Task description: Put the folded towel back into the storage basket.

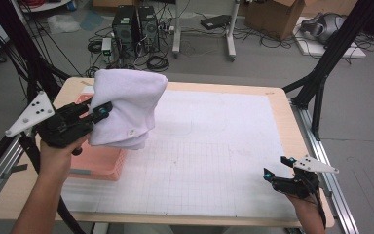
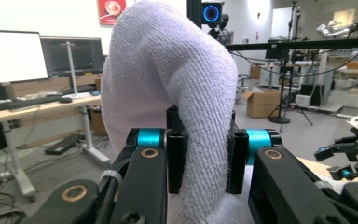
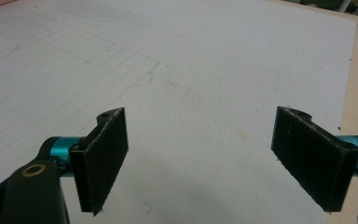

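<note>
White towel (image 1: pixel 129 105) hangs pinched in the left tongs (image 1: pixel 99 113) above the pink basket (image 1: pixel 102 163); right tongs (image 1: pixel 278 168) spread.

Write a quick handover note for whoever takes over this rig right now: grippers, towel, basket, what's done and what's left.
Left gripper: shut on the white towel, holding it bunched in the air above the pink basket at the table's left edge.
Right gripper: open, nothing between its jaws, low over the white grid mat near the right front corner.
Done: towel is out of the basket.
Left, probably: lay it on the mat, with the right gripper helping.
</note>
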`<act>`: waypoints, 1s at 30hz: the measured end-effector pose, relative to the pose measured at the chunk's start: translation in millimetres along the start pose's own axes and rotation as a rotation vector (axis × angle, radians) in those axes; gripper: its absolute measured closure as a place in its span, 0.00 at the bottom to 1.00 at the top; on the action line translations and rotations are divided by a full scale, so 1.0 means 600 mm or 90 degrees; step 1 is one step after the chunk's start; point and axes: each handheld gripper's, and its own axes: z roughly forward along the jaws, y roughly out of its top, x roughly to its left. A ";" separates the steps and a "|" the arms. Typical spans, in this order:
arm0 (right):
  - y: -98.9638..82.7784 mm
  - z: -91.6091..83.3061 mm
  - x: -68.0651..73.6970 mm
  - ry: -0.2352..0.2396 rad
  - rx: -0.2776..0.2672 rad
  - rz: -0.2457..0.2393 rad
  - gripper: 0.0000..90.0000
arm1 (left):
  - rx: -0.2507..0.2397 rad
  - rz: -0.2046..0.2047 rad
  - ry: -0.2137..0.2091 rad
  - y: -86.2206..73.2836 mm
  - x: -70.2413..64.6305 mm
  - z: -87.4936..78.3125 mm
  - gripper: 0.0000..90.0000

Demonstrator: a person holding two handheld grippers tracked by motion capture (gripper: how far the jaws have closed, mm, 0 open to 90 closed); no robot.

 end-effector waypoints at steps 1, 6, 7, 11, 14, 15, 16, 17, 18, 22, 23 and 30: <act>0.000 0.000 0.000 0.001 0.000 0.000 0.20 | -0.001 0.002 0.003 0.002 0.002 -0.003 0.84; 0.000 0.001 0.001 0.000 0.002 -0.002 0.20 | -0.010 0.001 0.026 0.013 0.018 -0.027 0.84; 0.000 0.002 0.000 0.000 0.003 -0.002 0.20 | -0.010 0.002 0.031 0.012 0.021 -0.031 0.84; 0.000 0.001 0.000 0.000 0.002 -0.001 0.20 | -0.013 -0.008 0.051 0.006 0.035 -0.048 0.84; 0.000 0.002 0.001 0.000 0.003 0.000 0.20 | -0.017 -0.017 0.066 0.002 0.044 -0.058 0.84; 0.000 0.002 0.000 0.000 0.003 -0.001 0.20 | -0.019 -0.019 0.070 0.001 0.047 -0.061 0.84; -0.001 0.002 0.000 0.000 0.005 0.000 0.20 | -0.021 -0.021 0.073 0.000 0.049 -0.064 0.84; -0.001 0.002 0.001 0.001 0.006 -0.001 0.20 | -0.021 -0.022 0.077 -0.001 0.051 -0.067 0.84; -0.001 0.002 0.001 0.001 0.005 -0.002 0.20 | -0.021 -0.024 0.079 -0.003 0.054 -0.069 0.84; 0.000 0.002 0.001 0.000 0.004 0.000 0.20 | -0.017 -0.035 0.086 -0.013 0.062 -0.076 0.84; 0.000 0.002 0.002 0.001 0.006 0.000 0.20 | -0.016 -0.040 0.087 -0.017 0.063 -0.077 0.84; 0.001 0.002 0.004 0.001 0.006 -0.003 0.20 | -0.012 -0.064 0.096 -0.044 0.078 -0.087 0.84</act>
